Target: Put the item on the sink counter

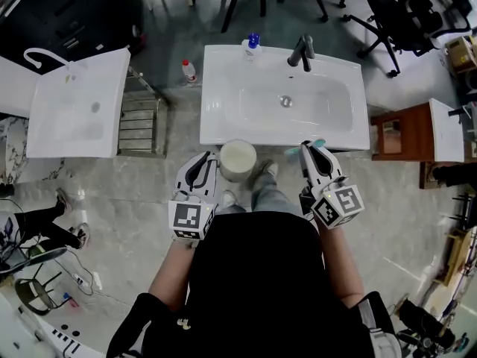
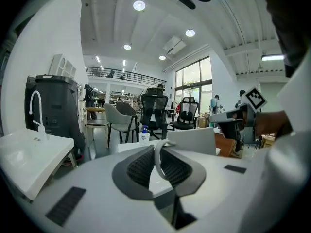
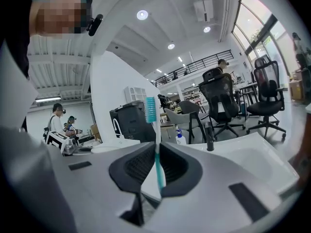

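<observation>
I stand in front of the white sink counter (image 1: 223, 129) with its basin and dark faucet (image 1: 302, 51). My left gripper (image 1: 207, 162) is shut on the thin curved handle of a cream cup (image 1: 237, 159), held just short of the counter's front edge. In the left gripper view the cup handle (image 2: 156, 152) sits pinched between the pads of the left gripper (image 2: 158, 159). My right gripper (image 1: 311, 152) is shut on a teal toothbrush (image 1: 316, 143) at the counter's front right. In the right gripper view the toothbrush (image 3: 156, 144) stands upright, bristles up, in the right gripper (image 3: 156, 165).
A blue-capped soap bottle (image 1: 252, 45) stands at the counter's back edge. A second white sink (image 1: 74, 107) is to the left, with a metal rack (image 1: 141, 121) between. A red-capped bottle (image 1: 188, 69) stands on the floor. A wooden cabinet (image 1: 402, 131) and office chairs (image 1: 406, 17) are at right.
</observation>
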